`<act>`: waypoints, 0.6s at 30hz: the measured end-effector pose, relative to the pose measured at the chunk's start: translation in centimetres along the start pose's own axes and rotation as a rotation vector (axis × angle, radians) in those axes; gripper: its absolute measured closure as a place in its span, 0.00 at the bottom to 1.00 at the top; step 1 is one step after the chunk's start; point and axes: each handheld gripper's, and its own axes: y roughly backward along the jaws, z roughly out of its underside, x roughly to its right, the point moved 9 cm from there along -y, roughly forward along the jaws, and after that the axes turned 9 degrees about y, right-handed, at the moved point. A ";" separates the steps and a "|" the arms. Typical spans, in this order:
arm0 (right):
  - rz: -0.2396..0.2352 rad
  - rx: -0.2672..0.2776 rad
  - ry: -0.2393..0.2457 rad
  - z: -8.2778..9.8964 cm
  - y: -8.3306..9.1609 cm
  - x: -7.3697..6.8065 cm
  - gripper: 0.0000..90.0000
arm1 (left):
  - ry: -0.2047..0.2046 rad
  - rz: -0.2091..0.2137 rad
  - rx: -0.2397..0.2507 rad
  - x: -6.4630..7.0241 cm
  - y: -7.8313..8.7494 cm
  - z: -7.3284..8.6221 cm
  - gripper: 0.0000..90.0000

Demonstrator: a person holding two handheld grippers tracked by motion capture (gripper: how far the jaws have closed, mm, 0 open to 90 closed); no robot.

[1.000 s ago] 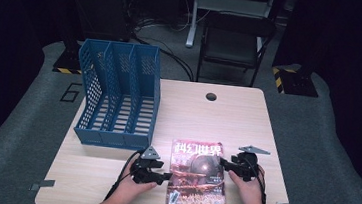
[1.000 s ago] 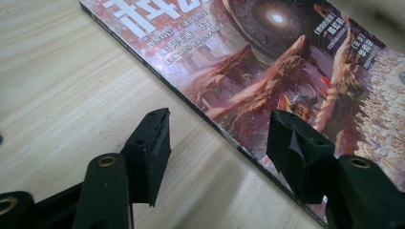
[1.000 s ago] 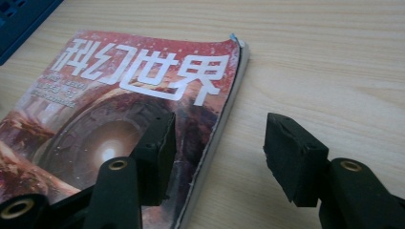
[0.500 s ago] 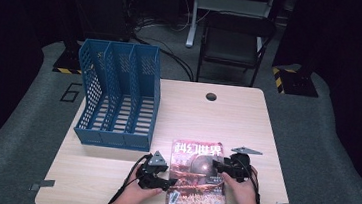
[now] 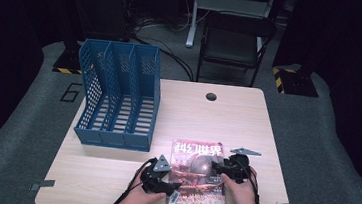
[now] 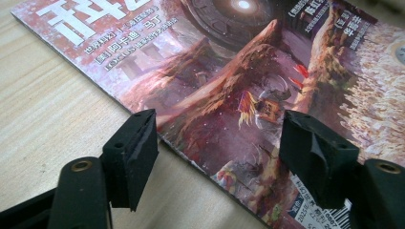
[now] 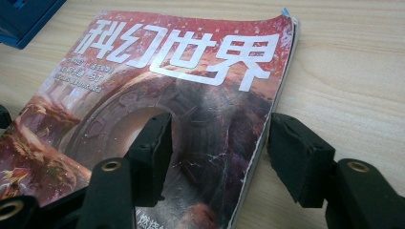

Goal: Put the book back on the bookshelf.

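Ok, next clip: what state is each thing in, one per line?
magazine: closed, lying flat, cover up, on the table.
blue file rack: upright, compartments empty.
left gripper: open, jaws just opening, astride the magazine's edge.
right gripper: open, jaws just opening, astride the magazine's opposite edge.

A glossy paper magazine, cover catching light, its edge slightly frayed, lies on a pale matt wood-grain table; beside it a blue perforated plastic file rack; matt black gripper pads look rubbery
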 end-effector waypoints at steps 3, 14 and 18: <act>0.004 -0.010 -0.004 0.0 0.0 -0.2 0.42 | -0.017 -0.010 -0.002 0.0 0.0 0.0 0.31; 0.040 -0.021 -0.004 0.3 0.2 -0.4 0.38 | -0.022 -0.009 0.008 0.0 0.0 0.2 0.30; 0.032 -0.015 0.011 0.2 -0.1 -0.9 0.35 | -0.027 -0.012 0.023 0.0 0.0 0.1 0.30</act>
